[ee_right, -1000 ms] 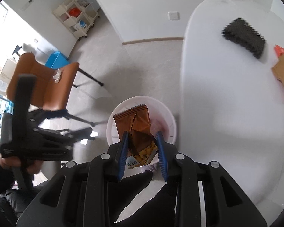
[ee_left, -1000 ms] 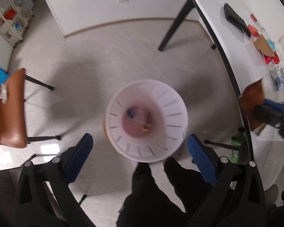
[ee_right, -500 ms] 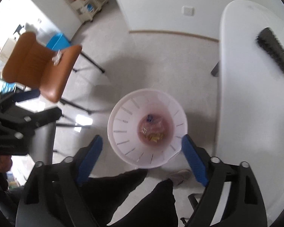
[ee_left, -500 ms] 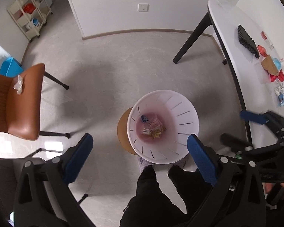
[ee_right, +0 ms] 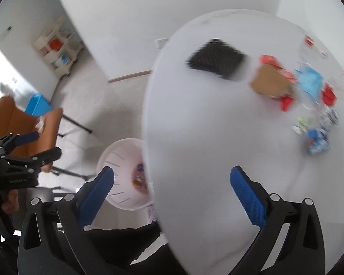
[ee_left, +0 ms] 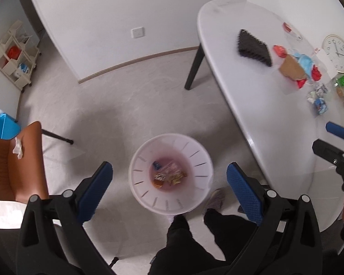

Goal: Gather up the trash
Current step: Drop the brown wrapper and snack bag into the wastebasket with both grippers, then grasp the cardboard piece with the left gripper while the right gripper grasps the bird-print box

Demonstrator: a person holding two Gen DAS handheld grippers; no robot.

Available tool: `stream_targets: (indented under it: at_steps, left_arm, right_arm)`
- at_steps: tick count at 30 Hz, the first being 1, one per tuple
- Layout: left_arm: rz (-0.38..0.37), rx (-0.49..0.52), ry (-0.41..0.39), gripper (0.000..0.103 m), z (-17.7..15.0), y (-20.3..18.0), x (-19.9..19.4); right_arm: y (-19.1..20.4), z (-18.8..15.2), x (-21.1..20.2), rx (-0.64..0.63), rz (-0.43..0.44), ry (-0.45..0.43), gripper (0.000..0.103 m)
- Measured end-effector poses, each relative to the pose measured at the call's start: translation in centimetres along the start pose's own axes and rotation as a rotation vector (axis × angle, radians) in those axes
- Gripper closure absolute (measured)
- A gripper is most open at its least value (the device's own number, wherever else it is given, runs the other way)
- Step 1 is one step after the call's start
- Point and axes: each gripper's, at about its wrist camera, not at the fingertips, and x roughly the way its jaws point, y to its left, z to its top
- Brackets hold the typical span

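A white slotted trash bin stands on the floor by the white table, with several wrappers at its bottom. My left gripper is open and empty above the bin. My right gripper is open and empty over the table's near edge; the bin shows partly to its left. Loose trash lies on the table: a brown paper piece, red wrappers, a blue mask, and small blue-white packets.
A black foam block and a round clock lie on the table. A brown chair stands left of the bin. A white shelf cart is by the far wall. My legs are below.
The right gripper opened and dropped the brown snack bag into the bin, then swung right over the table. The left gripper rose and tilted up, showing more table.
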Motion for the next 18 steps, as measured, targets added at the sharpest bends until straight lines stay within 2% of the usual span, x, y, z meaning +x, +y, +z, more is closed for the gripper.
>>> stream_targets:
  at_steps: [9,18]
  left_arm:
    - [-0.058,0.109,-0.039,0.008,2.8,-7.7,-0.9]
    - [-0.146,0.273,-0.032,0.008,5.7,-18.4,-0.1]
  right_arm:
    - [-8.4,-3.4,-2.1,0.175,-0.056,-0.032,0.003]
    - [-17.1,-7.2,-4.8,0.380,-0.137,-0.063,0.003]
